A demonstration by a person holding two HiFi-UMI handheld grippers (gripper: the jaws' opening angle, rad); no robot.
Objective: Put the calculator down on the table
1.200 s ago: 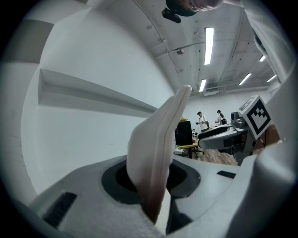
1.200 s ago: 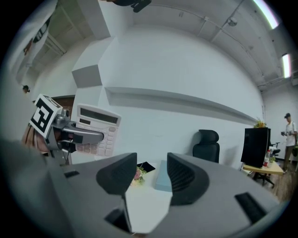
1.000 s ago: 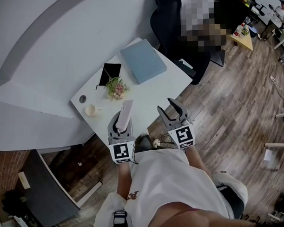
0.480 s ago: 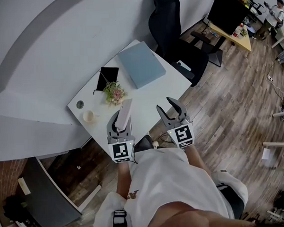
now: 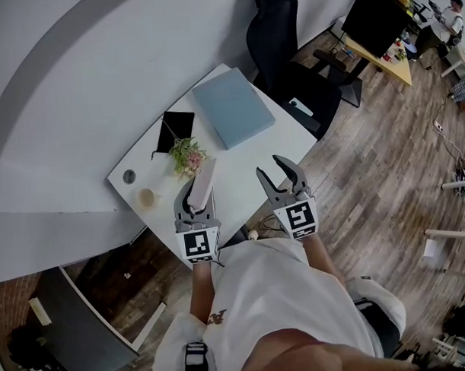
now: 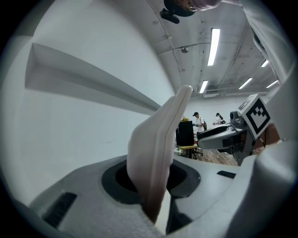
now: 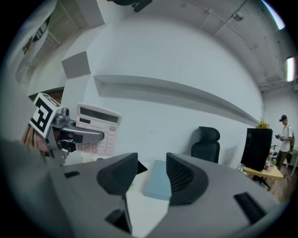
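Observation:
The pale calculator (image 5: pixel 203 183) stands on edge in my left gripper (image 5: pixel 193 194), which is shut on its lower end above the near part of the white table (image 5: pixel 239 162). In the left gripper view the calculator (image 6: pixel 160 148) rises edge-on from between the jaws. The right gripper view shows the calculator (image 7: pixel 98 128) face-on, with its display and keys, held by the left gripper (image 7: pixel 79 135). My right gripper (image 5: pixel 278 175) hangs open and empty beside it, over the table's near edge, with the jaws apart in the right gripper view (image 7: pixel 151 174).
On the table lie a blue-grey folder (image 5: pixel 233 106), a black pouch (image 5: pixel 175 130), a small flower pot (image 5: pixel 187 155) and a cup (image 5: pixel 147 197). A black office chair (image 5: pixel 285 50) stands at the table's far right side. Wooden floor spreads to the right.
Both grippers have moved forward together over the table's near edge, the calculator still held upright in the left one. The jaws of both look unchanged.

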